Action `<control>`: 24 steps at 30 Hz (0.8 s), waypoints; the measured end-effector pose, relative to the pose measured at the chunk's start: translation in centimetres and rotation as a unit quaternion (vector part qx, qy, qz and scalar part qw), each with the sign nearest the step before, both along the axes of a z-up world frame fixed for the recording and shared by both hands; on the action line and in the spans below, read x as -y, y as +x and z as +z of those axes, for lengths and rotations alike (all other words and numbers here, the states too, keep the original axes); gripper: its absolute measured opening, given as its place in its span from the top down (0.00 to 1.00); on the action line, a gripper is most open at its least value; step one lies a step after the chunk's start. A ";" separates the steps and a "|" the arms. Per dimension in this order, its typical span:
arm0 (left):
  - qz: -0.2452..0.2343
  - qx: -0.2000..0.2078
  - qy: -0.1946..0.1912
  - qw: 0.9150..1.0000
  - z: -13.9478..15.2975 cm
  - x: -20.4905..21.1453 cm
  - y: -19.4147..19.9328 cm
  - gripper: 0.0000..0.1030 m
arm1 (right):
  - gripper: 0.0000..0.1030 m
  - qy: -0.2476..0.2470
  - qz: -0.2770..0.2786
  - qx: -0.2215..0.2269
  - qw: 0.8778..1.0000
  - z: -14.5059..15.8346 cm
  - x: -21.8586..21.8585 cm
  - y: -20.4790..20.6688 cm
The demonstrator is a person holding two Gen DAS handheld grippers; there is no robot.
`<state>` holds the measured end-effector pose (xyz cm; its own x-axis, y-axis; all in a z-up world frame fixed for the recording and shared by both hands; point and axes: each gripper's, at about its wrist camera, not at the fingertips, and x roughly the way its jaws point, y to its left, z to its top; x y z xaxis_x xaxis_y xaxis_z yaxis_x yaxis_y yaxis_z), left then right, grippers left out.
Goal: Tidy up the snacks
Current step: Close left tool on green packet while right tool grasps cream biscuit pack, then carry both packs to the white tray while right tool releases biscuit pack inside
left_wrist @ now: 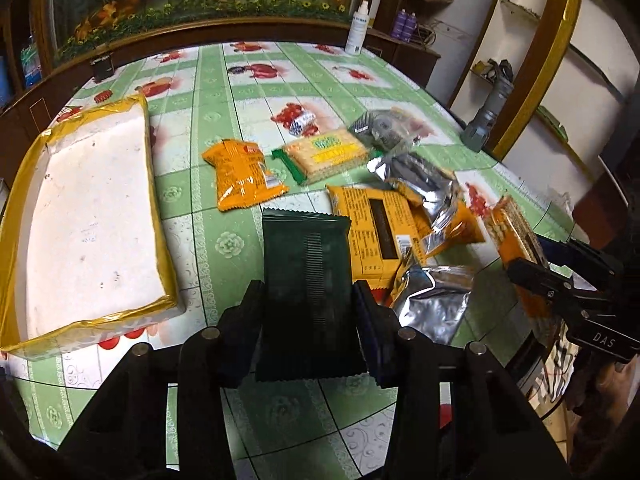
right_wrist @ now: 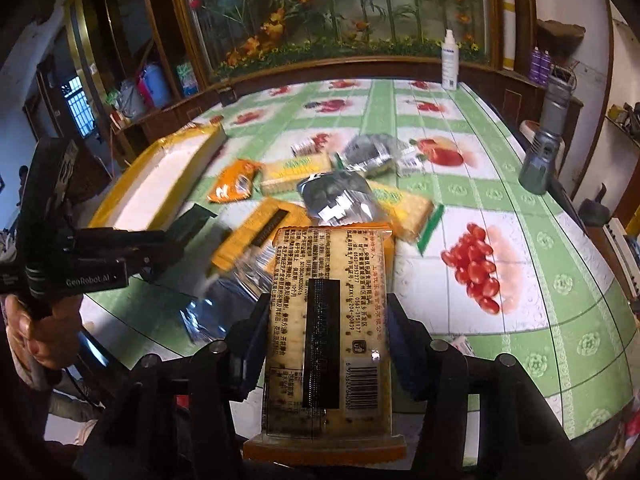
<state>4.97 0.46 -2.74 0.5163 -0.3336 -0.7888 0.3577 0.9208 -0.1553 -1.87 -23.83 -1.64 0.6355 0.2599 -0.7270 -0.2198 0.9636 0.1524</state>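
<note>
My left gripper (left_wrist: 308, 296) is shut on a dark green snack packet (left_wrist: 306, 280), held off the table. My right gripper (right_wrist: 326, 316) is shut on an orange-edged cracker pack (right_wrist: 328, 328) with its printed back and barcode facing the camera. In the left wrist view the right gripper (left_wrist: 532, 276) hangs at the right edge with the same cracker pack (left_wrist: 514, 230). In the right wrist view the left gripper (right_wrist: 180, 236) shows at the left, a hand (right_wrist: 36, 332) on its handle. Loose snacks lie mid-table: an orange bag (left_wrist: 244, 174), a green-ended cracker pack (left_wrist: 326, 156), silver pouches (left_wrist: 424, 178).
A shallow white box with yellow tape (left_wrist: 90, 216) lies at the table's left. A grey flashlight (left_wrist: 486, 114) stands at the right edge and a white spray bottle (left_wrist: 357, 28) at the far edge. The fruit-print green tablecloth (left_wrist: 208, 92) covers the round table.
</note>
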 end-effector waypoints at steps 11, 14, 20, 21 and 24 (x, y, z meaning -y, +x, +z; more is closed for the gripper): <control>0.052 0.004 -0.031 0.998 1.7 -4.3 0.5 0.59 | 0.47 0.027 0.047 0.024 0.998 2.6 -4.1 3.0; 0.069 0.003 -0.034 0.997 1.7 -5.8 0.7 0.59 | 0.47 0.033 0.062 0.018 0.997 2.4 -5.4 4.0; 0.125 0.015 -0.036 0.991 2.9 -10.0 1.4 0.59 | 0.47 0.065 0.103 0.005 0.993 2.7 -8.6 6.5; 0.140 0.017 -0.035 0.989 3.0 -11.1 1.8 0.59 | 0.47 0.073 0.111 0.005 0.991 2.8 -9.3 6.9; 0.179 0.008 -0.034 0.983 2.6 -13.7 3.0 0.59 | 0.47 0.102 0.144 -0.001 0.984 3.3 -12.5 9.0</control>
<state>7.94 14.18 -0.13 0.6222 -0.1792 -0.7621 0.0147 0.9760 -0.2175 7.09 -11.29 1.61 0.5121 0.5698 -0.6427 -0.4794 0.8105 0.3365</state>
